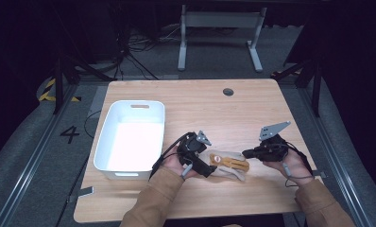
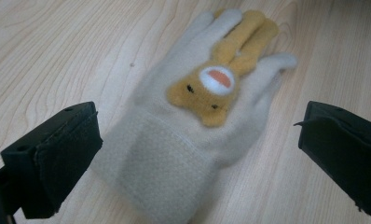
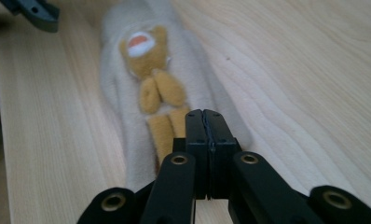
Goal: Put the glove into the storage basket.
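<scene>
High view: cream glove [image 1: 229,163] flat on table [image 1: 252,106], between both hands, right of white bin [image 1: 111,158]. Left gripper view: left hand-held gripper [image 2: 193,158] released, jaws straddling the cuff. Right gripper view: right hand-held gripper [image 3: 205,122] clenched, empty, at the fingertips.

Glove [image 3: 127,79] fingertips behind shut fingers [image 3: 195,135]

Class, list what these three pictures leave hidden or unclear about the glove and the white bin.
- Glove cuff end: cut off by the bottom edge, left gripper view.
- Glove fingertips: hidden behind the shut right hand-held gripper, right gripper view.
- White bin inside: glare washes it out, high view.
</scene>
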A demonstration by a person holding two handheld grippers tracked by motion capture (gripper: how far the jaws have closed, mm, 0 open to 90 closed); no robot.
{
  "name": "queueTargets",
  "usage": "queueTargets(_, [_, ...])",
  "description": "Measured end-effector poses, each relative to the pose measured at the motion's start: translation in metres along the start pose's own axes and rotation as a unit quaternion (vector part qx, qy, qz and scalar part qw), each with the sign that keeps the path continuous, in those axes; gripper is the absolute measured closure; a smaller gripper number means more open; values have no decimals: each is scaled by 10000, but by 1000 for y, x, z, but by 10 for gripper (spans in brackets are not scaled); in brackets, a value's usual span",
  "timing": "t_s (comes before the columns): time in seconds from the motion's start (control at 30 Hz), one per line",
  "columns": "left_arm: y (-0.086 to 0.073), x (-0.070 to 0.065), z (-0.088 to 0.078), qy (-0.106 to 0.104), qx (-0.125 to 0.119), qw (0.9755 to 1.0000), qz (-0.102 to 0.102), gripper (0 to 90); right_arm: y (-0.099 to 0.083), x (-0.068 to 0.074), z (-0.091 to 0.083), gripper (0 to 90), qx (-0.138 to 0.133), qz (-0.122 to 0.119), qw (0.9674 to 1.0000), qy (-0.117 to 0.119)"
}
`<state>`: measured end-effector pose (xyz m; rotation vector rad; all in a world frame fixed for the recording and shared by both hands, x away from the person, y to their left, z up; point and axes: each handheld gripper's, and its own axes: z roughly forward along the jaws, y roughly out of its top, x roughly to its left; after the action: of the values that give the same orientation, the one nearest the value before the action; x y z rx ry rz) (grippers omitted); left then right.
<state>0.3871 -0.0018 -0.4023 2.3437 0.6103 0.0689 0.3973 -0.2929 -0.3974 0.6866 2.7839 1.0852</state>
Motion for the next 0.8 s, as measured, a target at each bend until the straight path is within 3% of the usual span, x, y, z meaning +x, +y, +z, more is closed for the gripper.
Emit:
queueTargets(0.3, [-2,1,6,-20,-29,10000,-8,0,0,8,9,899,160,-268,9994,166])
queueTargets(0.53, [-4,1,16,-7,-49,9999,146,0,-1,7,12,898,195,-245,9993,192])
queueTargets(0.7, [-6,1,28,-98,134,9993,333,0,-1,7,12,898,182,-226,9993,215])
queueTargets(0.8, [-6,1,33,-23,177,9990,414,0,-1,7,12,898,174,-242,9993,221])
